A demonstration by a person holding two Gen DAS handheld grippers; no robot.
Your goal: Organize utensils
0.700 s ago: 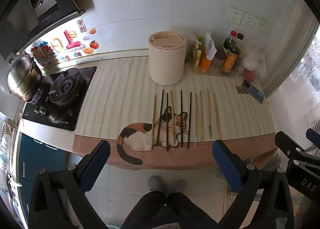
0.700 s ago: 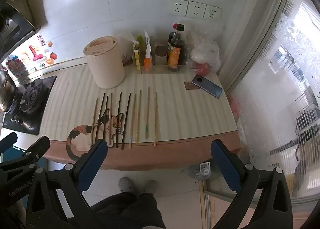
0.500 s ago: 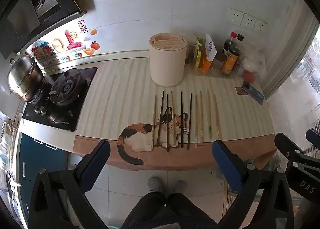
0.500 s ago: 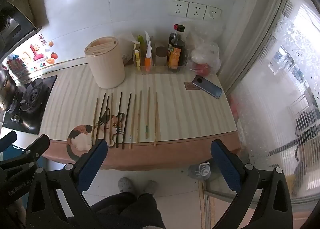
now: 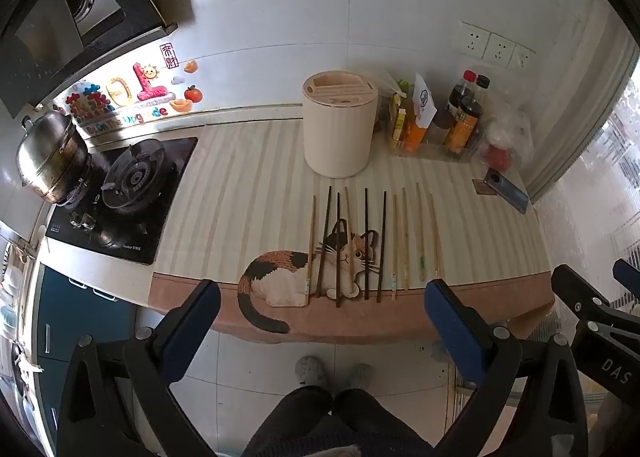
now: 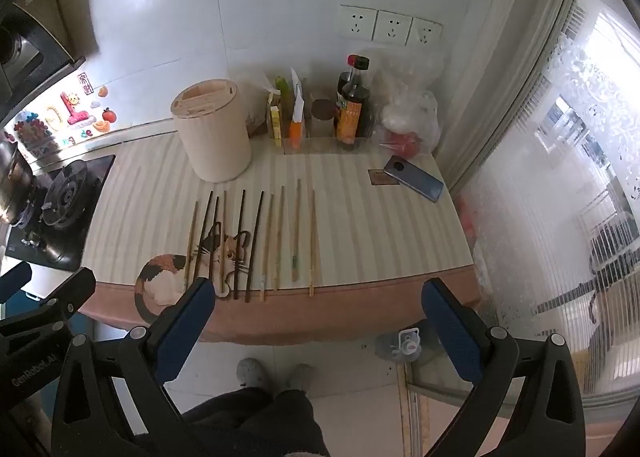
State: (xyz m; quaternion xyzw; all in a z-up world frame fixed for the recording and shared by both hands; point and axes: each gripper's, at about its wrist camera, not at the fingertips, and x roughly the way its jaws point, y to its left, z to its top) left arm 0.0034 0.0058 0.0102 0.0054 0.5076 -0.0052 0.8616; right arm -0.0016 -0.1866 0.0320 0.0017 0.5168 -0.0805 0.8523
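Hovering wide apart and empty, each hand-held gripper is facing chopsticks lying ahead on the table; light, stiff, slippery sticks are best pinched mid-length.

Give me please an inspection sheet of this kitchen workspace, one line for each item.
Surface: striped counter mat with a cat print at its front edge.
Job's things: chopsticks, dark and light ones, lie in a row, side by side, in front of the cream utensil holder, which stands upright.
Clutter: sauce bottles, plastic bag, phone at the back right.
Grippers: left gripper and right gripper open, empty, above the floor before the counter.
Cables: nothing seen.
Surroundings: gas stove with steel pot, wall sockets, window at right.
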